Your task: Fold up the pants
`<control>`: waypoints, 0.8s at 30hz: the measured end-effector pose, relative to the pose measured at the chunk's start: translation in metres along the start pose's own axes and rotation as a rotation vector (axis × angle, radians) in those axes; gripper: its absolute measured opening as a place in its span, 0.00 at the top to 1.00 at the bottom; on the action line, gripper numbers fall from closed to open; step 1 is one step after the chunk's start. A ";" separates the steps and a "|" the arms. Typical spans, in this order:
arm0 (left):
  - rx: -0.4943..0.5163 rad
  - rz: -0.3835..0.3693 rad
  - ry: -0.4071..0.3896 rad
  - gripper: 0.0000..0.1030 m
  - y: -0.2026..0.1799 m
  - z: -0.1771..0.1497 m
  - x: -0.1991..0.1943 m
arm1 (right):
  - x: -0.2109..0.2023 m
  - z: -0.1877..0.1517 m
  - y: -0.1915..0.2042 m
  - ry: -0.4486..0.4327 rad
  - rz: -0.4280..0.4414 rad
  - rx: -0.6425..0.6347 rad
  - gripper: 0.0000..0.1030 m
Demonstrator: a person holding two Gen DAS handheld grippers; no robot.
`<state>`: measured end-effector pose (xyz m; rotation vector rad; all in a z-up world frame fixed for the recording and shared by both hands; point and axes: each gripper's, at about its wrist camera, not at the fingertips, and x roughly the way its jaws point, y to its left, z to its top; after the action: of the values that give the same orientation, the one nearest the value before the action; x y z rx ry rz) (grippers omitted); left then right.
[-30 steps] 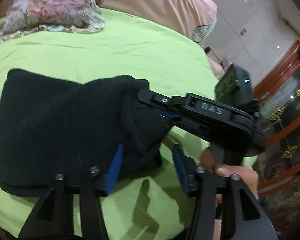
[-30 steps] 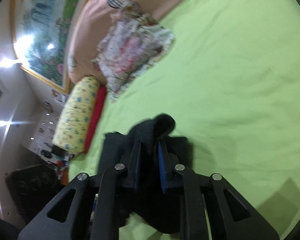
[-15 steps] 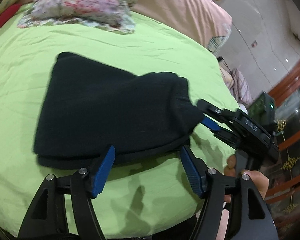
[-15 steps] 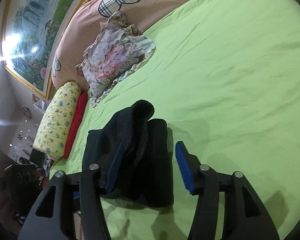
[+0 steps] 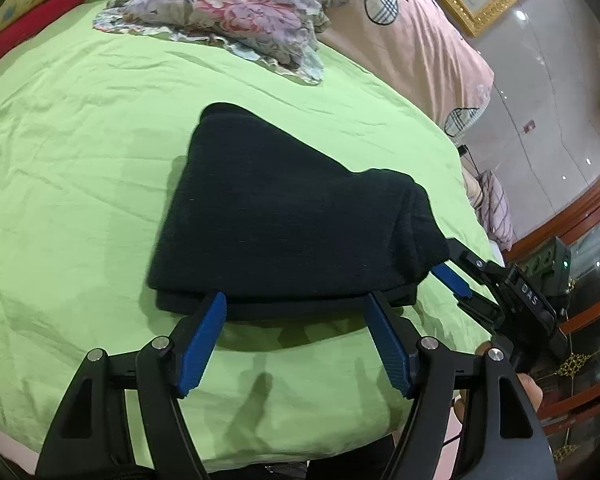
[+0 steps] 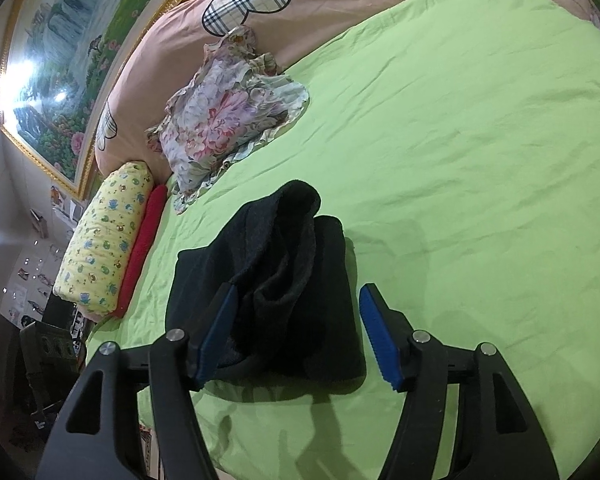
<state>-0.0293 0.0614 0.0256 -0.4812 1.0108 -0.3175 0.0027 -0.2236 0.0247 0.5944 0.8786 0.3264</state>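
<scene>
The black pants [image 5: 284, 224] lie folded into a compact bundle on the green bed sheet [image 5: 80, 152]. My left gripper [image 5: 296, 308] is open and empty, just short of the bundle's near edge. My right gripper [image 6: 296, 300] is open, its blue pads either side of the bundle's end, holding nothing. It shows in the left wrist view [image 5: 472, 276] at the bundle's right corner. In the right wrist view the pants [image 6: 296, 264] have a raised fold at the top.
A floral pillow [image 5: 228, 12] and a pink quilt [image 5: 400, 28] lie at the head of the bed. A yellow bolster [image 6: 104, 236] and a red roll [image 6: 144, 248] lie along the left side. The bed's near edge [image 5: 260, 452] is below my left gripper.
My right gripper has opened and let go of the pants. Both grippers have drawn back from the bundle, which now lies flat on the sheet.
</scene>
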 end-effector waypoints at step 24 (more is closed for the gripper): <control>-0.104 0.037 -0.021 0.26 0.049 0.017 -0.006 | 0.009 -0.012 0.018 -0.032 -0.027 -0.005 0.22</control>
<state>-0.0161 0.1098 0.0119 -0.5578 1.0184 -0.2268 -0.0021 -0.2006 0.0245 0.5814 0.8543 0.2941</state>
